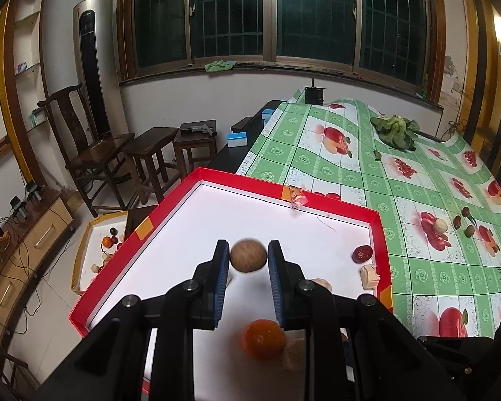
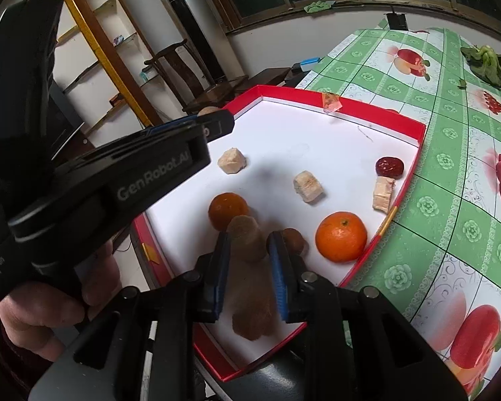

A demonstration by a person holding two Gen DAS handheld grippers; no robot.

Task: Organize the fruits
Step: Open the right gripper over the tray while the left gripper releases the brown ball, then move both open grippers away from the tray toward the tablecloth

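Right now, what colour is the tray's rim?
Red, with a white floor inside; the tray shows best in the right wrist view.

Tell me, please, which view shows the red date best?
The right wrist view: the date lies unobstructed by the tray's right wall. The left wrist view shows it too, but smaller and dimmer.

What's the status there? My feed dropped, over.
Left gripper shut on round brown fruit. Right gripper shut on long brown fruit. Both over red tray. Nothing in the way.
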